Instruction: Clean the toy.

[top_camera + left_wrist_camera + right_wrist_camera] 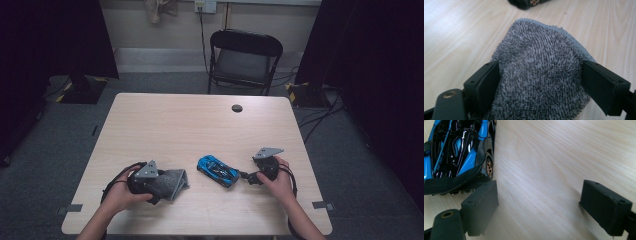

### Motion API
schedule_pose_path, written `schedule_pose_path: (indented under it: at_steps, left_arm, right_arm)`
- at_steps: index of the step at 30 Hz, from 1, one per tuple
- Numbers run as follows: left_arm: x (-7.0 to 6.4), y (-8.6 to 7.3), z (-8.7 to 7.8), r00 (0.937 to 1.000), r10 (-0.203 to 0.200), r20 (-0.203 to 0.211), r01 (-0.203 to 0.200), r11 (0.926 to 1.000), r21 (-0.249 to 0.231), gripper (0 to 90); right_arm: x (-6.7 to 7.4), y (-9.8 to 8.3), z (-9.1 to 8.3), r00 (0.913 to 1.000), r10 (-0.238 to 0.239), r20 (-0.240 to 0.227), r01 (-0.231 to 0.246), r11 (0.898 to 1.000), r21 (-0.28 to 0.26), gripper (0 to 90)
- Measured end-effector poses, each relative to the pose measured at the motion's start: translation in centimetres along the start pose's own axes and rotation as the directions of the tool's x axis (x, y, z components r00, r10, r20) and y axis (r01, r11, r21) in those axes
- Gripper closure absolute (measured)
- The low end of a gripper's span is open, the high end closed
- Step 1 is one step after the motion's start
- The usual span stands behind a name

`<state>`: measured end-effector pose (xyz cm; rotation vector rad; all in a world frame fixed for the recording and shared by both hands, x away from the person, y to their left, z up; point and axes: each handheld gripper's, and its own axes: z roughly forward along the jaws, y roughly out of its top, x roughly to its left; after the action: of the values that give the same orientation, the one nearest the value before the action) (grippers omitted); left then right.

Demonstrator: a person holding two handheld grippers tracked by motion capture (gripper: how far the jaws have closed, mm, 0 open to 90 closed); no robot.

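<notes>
Our left tongs [537, 82] stand wide with a grey terry cloth [536, 72] bunched between the jaws, which flank it at both sides, though we cannot tell whether they press it or merely bracket it. Our right tongs [539, 205] gape with nothing between them, the blue toy car [456, 152] just beside one jaw, its tail end nearest. Seen from above, the car sits on the near middle of the table [175, 120], the cloth to its left, apart from it. We judge the job, which looks like wiping the car with the cloth, barely begun: cloth and car have not met. The table is pale wood with a round cable port [237, 108]; beyond it a black folding chair [244, 60], grey carpet and dark curtains.
</notes>
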<state>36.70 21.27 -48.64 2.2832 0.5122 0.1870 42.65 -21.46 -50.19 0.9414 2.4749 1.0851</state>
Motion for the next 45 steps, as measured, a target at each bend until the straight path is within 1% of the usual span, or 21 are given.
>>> schedule_pose_path:
  at_steps: [5,9,11,13,16,17,19,20,23,24,26,27,29,32,36,38,39,41,43,44,45]
  left_arm:
    - [0.2,-0.4,0.3,0.9999,0.009,0.011,-0.009,0.9999,-0.011,15.2]
    - [0.0,-0.7,0.5,0.9997,0.021,-0.011,-0.021,0.9996,-0.019,15.8]
    - [-0.2,-0.6,0.6,0.9994,0.022,-0.025,-0.022,0.9997,-0.007,19.5]
    - [-0.3,-0.4,0.6,0.9987,0.01,-0.051,-0.01,0.9999,0.003,25.6]
    - [-0.4,-0.3,0.5,0.9979,0.002,-0.065,-0.001,1.0,0.006,42.4]
    - [-0.5,-0.2,0.4,0.9956,-0.025,-0.09,0.026,0.9997,0.005,46.9]
    - [-0.4,-0.1,0.4,0.9947,-0.027,-0.1,0.028,0.9995,0.012,53.0]
    - [-0.3,-0.1,0.3,0.9907,-0.057,-0.124,0.058,0.9983,0.01,57.1]
    - [0.1,0.0,0.3,0.9833,-0.106,-0.148,0.107,0.9943,-0.001,60.3]
    - [0.3,0.0,0.2,0.9768,-0.122,-0.176,0.122,0.9925,-0.01,60.3]
    - [0.9,-0.2,0.1,0.956,-0.16,-0.246,0.157,0.9871,-0.031,60.1]
    - [1.3,-0.3,0.1,0.9477,-0.174,-0.267,0.171,0.9846,-0.035,60.0]
    - [1.8,-0.3,0.0,0.9351,-0.19,-0.299,0.186,0.9817,-0.043,59.8]
    - [2.3,-0.1,0.3,0.9297,-0.209,-0.303,0.203,0.9779,-0.051,58.4]
    - [2.1,0.4,0.3,0.9317,-0.201,-0.303,0.194,0.9796,-0.052,44.8]
    - [2.0,0.8,0.0,0.933,-0.236,-0.272,0.227,0.9718,-0.065,33.0]
    - [2.0,0.9,-0.2,0.9354,-0.241,-0.259,0.231,0.9706,-0.067,31.1]
    - [2.1,1.1,-0.6,0.939,-0.228,-0.257,0.222,0.9736,-0.051,25.4]
    - [2.3,1.2,-1.1,0.9478,-0.211,-0.239,0.21,0.9772,-0.031,22.5]
    - [2.4,1.2,-1.4,0.9474,-0.203,-0.247,0.202,0.979,-0.032,21.7]
    - [2.6,1.2,-1.6,0.9515,-0.181,-0.249,0.18,0.9833,-0.027,21.2]
  right_arm:
    - [0.0,0.0,0.1,1.0,0.003,0.003,-0.003,1.0,0.003,13.3]
    - [0.0,0.0,0.1,1.0,0.003,0.003,-0.003,1.0,0.002,13.3]
    - [0.0,0.0,0.1,1.0,0.003,0.003,-0.003,1.0,0.003,13.3]
    - [0.0,0.0,0.1,1.0,0.003,0.003,-0.003,1.0,0.002,13.3]
    - [0.0,0.0,0.1,1.0,0.003,0.003,-0.003,1.0,0.002,13.3]
    - [0.0,0.0,0.1,1.0,0.003,0.003,-0.003,1.0,0.002,13.3]
    - [0.0,0.0,0.1,1.0,0.005,0.005,-0.005,1.0,0.002,13.3]
    - [0.0,0.0,0.1,1.0,0.005,0.006,-0.005,1.0,0.003,13.4]
    - [0.0,0.1,0.1,1.0,0.007,0.007,-0.007,1.0,0.003,13.3]
    - [0.0,0.1,0.1,0.9999,0.007,0.008,-0.007,1.0,0.003,13.4]
    - [0.0,0.1,0.1,0.9999,0.007,0.008,-0.007,1.0,0.002,13.4]
    - [0.0,0.0,0.1,0.9999,0.007,0.008,-0.007,1.0,0.003,13.4]
    - [0.0,0.0,0.1,0.9999,0.008,0.008,-0.008,1.0,0.002,13.4]
    - [0.0,0.0,0.1,0.9999,0.007,0.008,-0.007,1.0,0.002,13.4]
    - [0.0,0.0,0.1,0.9999,0.008,0.008,-0.008,1.0,0.002,13.4]
    - [0.0,0.0,0.1,0.9999,0.007,0.009,-0.007,1.0,0.002,13.4]
    - [0.0,0.0,0.1,0.9999,0.008,0.008,-0.008,1.0,0.002,13.4]
    - [0.0,0.0,0.1,0.9999,0.007,0.009,-0.007,1.0,0.002,13.4]
    - [0.0,0.0,0.1,0.9999,0.008,0.009,-0.008,1.0,0.002,13.4]
    - [0.0,0.0,0.1,0.9999,0.008,0.009,-0.008,1.0,0.002,13.4]
    - [0.0,0.0,0.1,0.9999,0.008,0.009,-0.008,1.0,0.002,13.4]
